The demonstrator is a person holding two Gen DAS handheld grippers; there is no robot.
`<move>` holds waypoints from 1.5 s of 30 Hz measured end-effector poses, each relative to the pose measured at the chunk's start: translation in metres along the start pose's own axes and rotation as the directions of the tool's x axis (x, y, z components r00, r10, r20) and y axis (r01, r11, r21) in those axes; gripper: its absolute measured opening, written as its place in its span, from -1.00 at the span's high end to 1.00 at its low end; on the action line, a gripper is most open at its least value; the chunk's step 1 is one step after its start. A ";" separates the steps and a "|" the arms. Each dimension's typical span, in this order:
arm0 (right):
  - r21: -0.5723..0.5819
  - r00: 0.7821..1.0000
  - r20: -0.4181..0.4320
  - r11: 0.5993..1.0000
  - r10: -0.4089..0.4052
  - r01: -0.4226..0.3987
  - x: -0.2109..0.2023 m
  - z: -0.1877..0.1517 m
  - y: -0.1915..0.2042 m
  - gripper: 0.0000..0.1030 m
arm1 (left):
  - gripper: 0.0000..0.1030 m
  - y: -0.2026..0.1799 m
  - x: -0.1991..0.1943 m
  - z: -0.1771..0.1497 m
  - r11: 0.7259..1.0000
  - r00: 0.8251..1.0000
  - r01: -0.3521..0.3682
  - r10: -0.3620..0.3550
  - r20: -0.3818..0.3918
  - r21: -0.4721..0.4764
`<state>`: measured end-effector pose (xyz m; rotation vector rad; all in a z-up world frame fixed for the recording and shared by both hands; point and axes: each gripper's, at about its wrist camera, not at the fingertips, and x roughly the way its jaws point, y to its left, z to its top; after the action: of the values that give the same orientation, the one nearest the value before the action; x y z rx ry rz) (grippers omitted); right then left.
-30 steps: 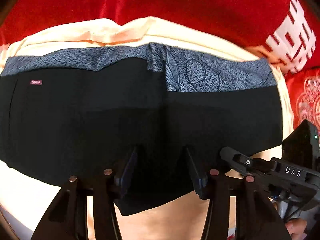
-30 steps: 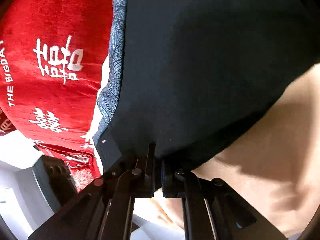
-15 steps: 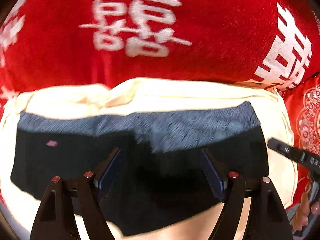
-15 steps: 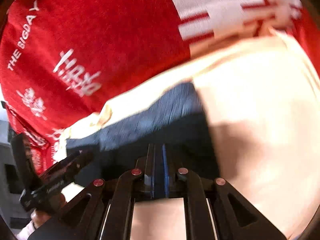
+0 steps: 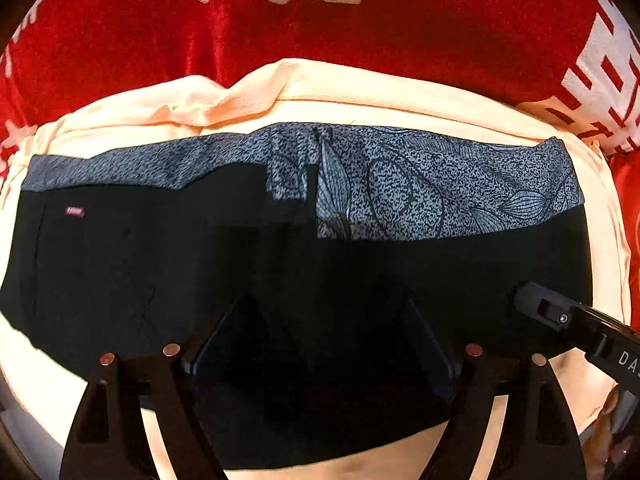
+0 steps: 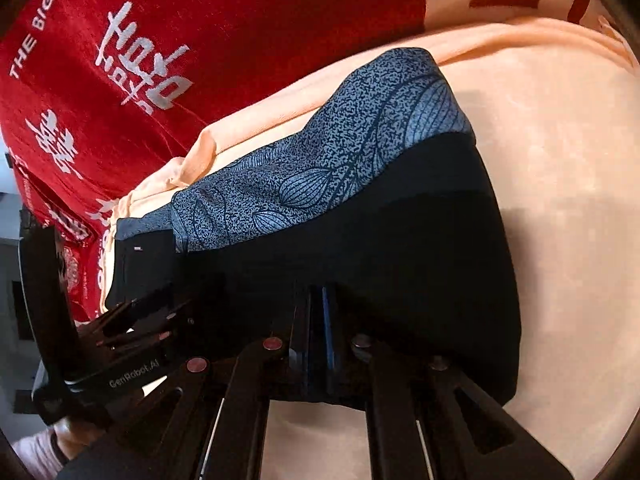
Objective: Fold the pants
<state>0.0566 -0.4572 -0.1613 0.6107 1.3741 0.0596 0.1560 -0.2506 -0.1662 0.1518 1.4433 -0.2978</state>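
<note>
Lying folded on one peach sheet (image 5: 360,92) over a red blanket (image 5: 360,32) is one pair of black pants (image 5: 160,264); two grippers hover above it, the left gripper (image 5: 332,332) opening and empty, the right gripper (image 6: 318,320) clenched on nothing.

Peach cloth (image 5: 400,92) spread flat; red blanket (image 5: 360,32) with white characters behind it.
</note>
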 end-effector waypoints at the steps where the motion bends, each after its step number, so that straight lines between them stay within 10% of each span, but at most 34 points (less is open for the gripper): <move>1: -0.015 1.000 -0.009 1.000 -0.011 0.011 0.000 -0.001 0.000 0.88 | -0.63 0.001 -0.002 0.000 1.000 1.000 -0.006 0.006 -0.008 -0.015; 15: -0.098 0.996 -0.055 0.993 -0.073 0.067 0.006 -0.001 0.012 0.88 | -0.65 0.032 -0.035 -0.041 0.984 0.991 -0.132 0.128 -0.037 -0.121; 20: -0.109 0.994 -0.056 0.990 -0.093 0.087 0.007 0.000 0.019 0.87 | -0.98 0.041 -0.044 -0.059 0.980 0.989 -0.146 0.144 -0.020 -0.133; 28: -0.146 0.987 -0.017 0.977 -0.162 0.158 0.002 -0.013 0.054 0.07 | -0.98 0.056 -0.040 -0.075 0.987 0.992 -0.127 0.125 -0.027 -0.100; 45: -0.256 0.975 -0.017 0.943 -0.222 0.211 0.039 -0.061 0.166 0.01 | -0.98 0.193 -0.058 -0.103 0.976 0.995 -0.099 0.096 -0.024 -0.196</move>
<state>0.0592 -0.2792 -0.1276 0.2432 1.4425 0.0705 0.1082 -0.0309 -0.1370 0.0634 1.4654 -0.0730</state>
